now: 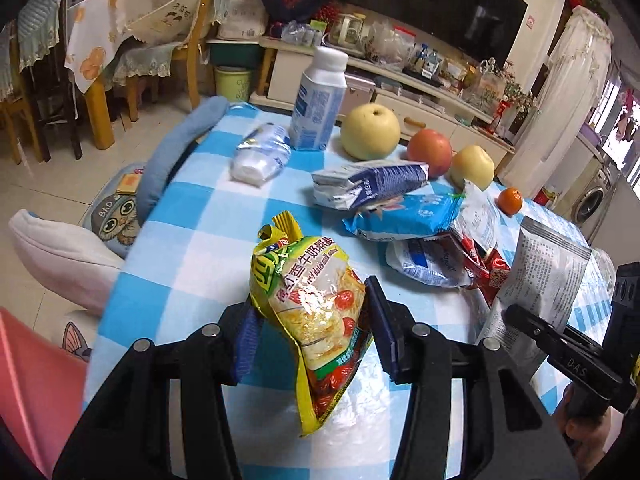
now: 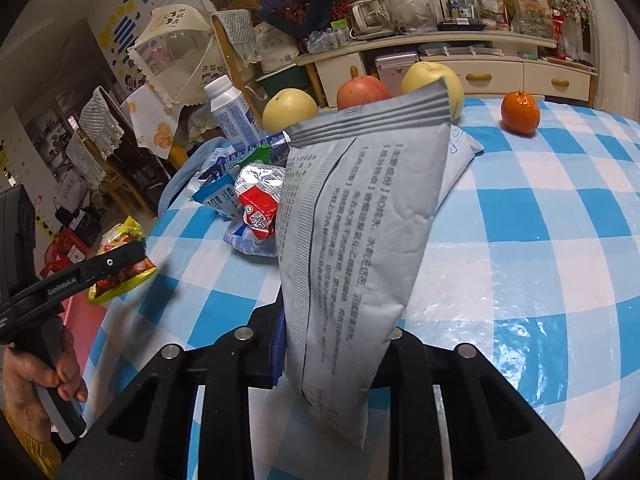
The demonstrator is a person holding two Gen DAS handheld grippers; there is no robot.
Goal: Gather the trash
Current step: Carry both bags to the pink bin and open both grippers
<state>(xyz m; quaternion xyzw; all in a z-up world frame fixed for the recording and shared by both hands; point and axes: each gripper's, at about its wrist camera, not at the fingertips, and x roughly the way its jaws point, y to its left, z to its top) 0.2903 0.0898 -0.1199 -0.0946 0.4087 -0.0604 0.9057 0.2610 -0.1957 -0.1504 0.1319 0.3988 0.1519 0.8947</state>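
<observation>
Trash wrappers lie heaped on the checked tablecloth (image 1: 192, 248), just in front of the red apple (image 1: 430, 147). Nearer than the apple, the left gripper (image 1: 310, 328) pinches a yellow oat packet (image 1: 316, 312) between its pads, lifted over the cloth. To that packet's right, the right gripper (image 2: 334, 344) clamps a grey pouch (image 2: 360, 216), which stands upright, hiding part of the apple.
</observation>
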